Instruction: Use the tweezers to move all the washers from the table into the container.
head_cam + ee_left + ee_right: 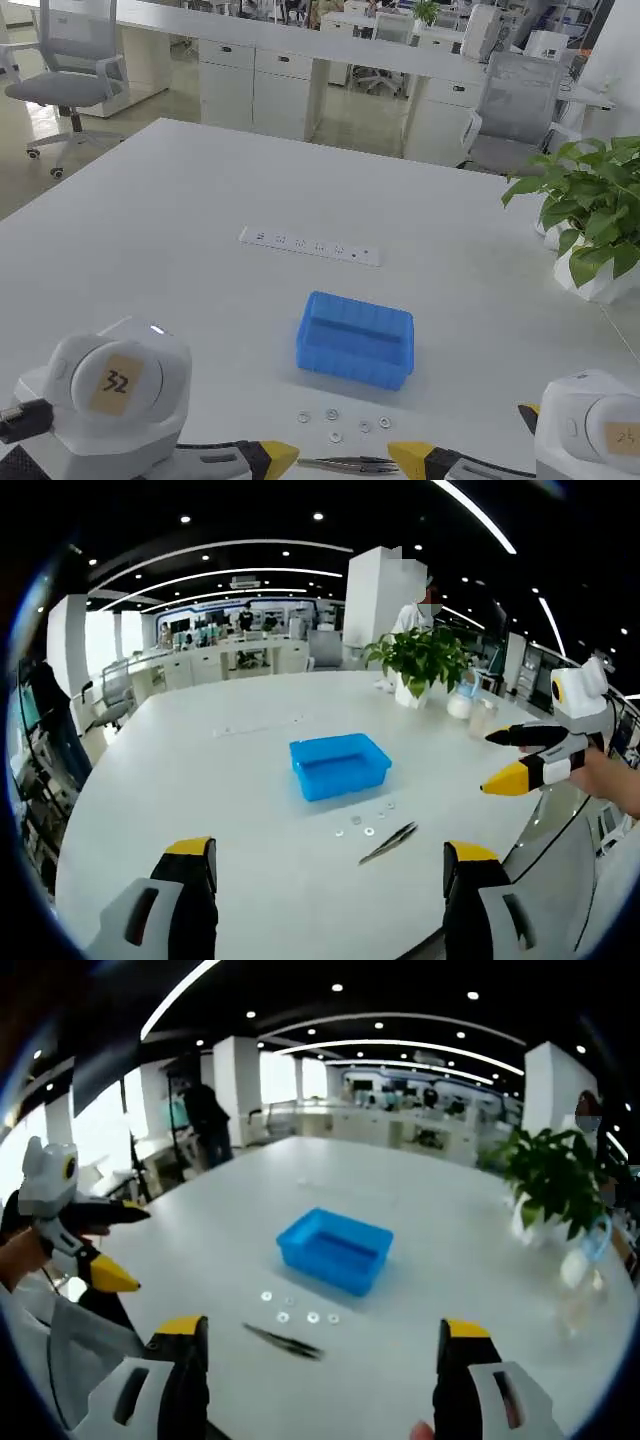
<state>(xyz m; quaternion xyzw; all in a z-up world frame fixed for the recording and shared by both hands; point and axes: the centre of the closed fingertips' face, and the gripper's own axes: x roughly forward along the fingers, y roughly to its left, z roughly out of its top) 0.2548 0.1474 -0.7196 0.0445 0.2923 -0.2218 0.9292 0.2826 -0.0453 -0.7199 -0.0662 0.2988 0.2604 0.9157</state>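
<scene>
The left claw and the right claw both gape wide and hold nothing. In the head view their bodies are cut off at the bottom edge. The tweezers lie on the white tabletop between the yellow tips. The washers, tiny and hard to count, lie just before the blue container. Its inside is unclear.

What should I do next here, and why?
Probably lower the right gripper onto the tweezers and close on them: its jaws stand open and empty, and the tweezers lie loose on the table beside the washers, which sit outside the blue container.
</scene>
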